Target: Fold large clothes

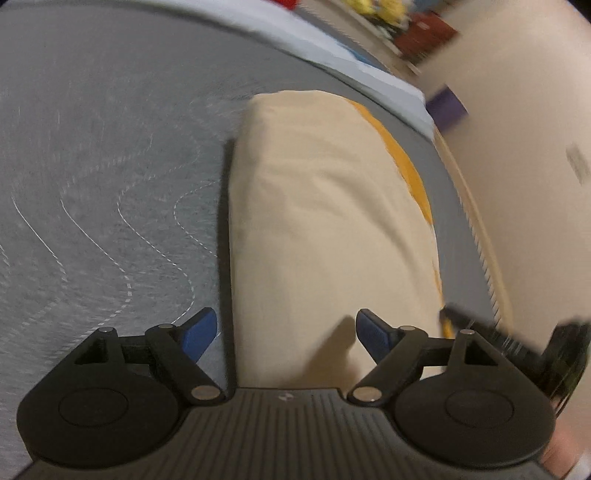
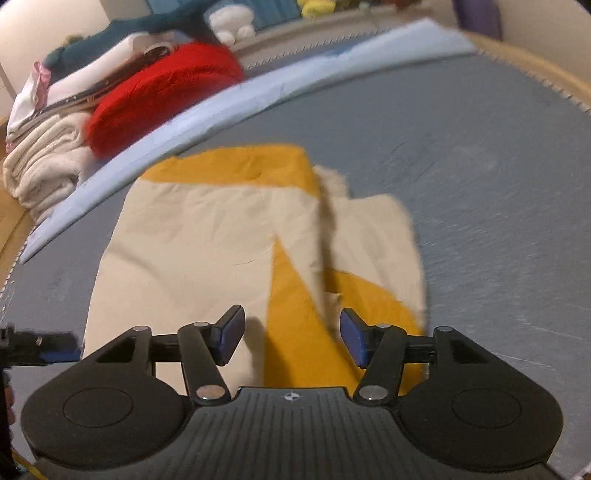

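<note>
Lying folded on grey bedding (image 2: 461,155), cream-yellow garment (image 2: 207,236); each hand-held gripper gapes wide.

One folded cream-and-yellow garment (image 2: 207,236). One light blue sheet (image 2: 229,107). One red fleece item (image 2: 166,92). One cream folded pile (image 2: 44,162). Plush toys (image 2: 236,22) along the far edge: perhaps three, blurred.

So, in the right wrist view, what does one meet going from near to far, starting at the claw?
Right claw → cream and yellow garment → grey mat → light blue sheet → red cloth → plush toys
</note>
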`<state>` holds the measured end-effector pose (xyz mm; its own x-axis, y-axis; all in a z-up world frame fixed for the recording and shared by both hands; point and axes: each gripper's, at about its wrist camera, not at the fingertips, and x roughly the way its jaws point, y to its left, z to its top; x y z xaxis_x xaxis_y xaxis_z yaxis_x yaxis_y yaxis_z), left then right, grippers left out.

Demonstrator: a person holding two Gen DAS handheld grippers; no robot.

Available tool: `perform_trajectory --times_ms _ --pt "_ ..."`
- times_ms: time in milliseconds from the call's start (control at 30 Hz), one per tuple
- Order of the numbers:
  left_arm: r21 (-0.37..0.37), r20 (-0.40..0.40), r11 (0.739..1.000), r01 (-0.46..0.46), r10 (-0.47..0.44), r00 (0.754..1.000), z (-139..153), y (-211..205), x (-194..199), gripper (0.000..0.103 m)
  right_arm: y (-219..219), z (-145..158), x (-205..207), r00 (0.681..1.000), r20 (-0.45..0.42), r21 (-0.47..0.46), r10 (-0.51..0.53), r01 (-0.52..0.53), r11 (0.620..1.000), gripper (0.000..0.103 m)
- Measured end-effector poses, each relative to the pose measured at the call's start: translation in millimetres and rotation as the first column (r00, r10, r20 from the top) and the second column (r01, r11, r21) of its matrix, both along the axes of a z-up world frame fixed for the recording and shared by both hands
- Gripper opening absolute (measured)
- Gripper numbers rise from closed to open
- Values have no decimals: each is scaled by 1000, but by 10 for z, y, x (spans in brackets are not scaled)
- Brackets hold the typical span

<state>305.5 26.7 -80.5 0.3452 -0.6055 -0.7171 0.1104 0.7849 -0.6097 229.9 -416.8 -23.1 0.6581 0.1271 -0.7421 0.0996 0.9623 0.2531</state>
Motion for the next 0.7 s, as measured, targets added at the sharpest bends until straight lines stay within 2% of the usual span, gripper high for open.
perform_trajectory --times_ms 33,67,100,133,200,267,333,433,567,633,667,700 --pt "-23 -27 1000 -15 14 1000 -64 -3 78 86 24 -61 47 1000 -18 -16 11 -12 1000 54" --pt "-48 -53 999 -25 22 998 -136 -8 148 89 43 -111 86 999 -33 -34 18 -19 999 39" --pt "-66 -75 997 -30 25 997 -207 -27 203 92 40 -142 109 999 -40 -39 19 -21 999 18" --pt "-77 -91 997 -31 23 996 -265 -56 279 93 15 -165 111 999 -44 -27 16 -17 999 11" --pt "-92 -117 995 -33 22 993 -417 -95 381 102 7 -150 98 999 -24 -13 25 -25 1000 3" --pt "-119 -134 992 -36 20 991 -520 -147 447 102 -26 -55 58 999 31 -26 33 -32 999 2" --pt "-160 -147 987 -22 -2 989 -618 -237 512 103 -128 13 17 999 49 -42 1 1 999 2" --pt "-178 -106 984 13 -32 994 -650 -437 548 103 -207 -62 22 999 2 -83 -38 38 996 2" --pt "-199 -94 980 -19 0 996 -696 -549 540 103 -282 -167 83 997 -51 -77 -49 46 996 3" --pt "-207 -99 978 -37 17 995 -706 -556 548 101 -280 -162 97 997 -44 -84 -57 53 995 7" --pt "-206 -98 978 -39 19 995 -706 -592 575 99 -312 -152 91 997 -43 -82 -71 67 994 14" --pt "-203 -93 979 -37 18 995 -701 -592 580 95 -334 -178 86 995 -44 -79 -87 83 993 29"
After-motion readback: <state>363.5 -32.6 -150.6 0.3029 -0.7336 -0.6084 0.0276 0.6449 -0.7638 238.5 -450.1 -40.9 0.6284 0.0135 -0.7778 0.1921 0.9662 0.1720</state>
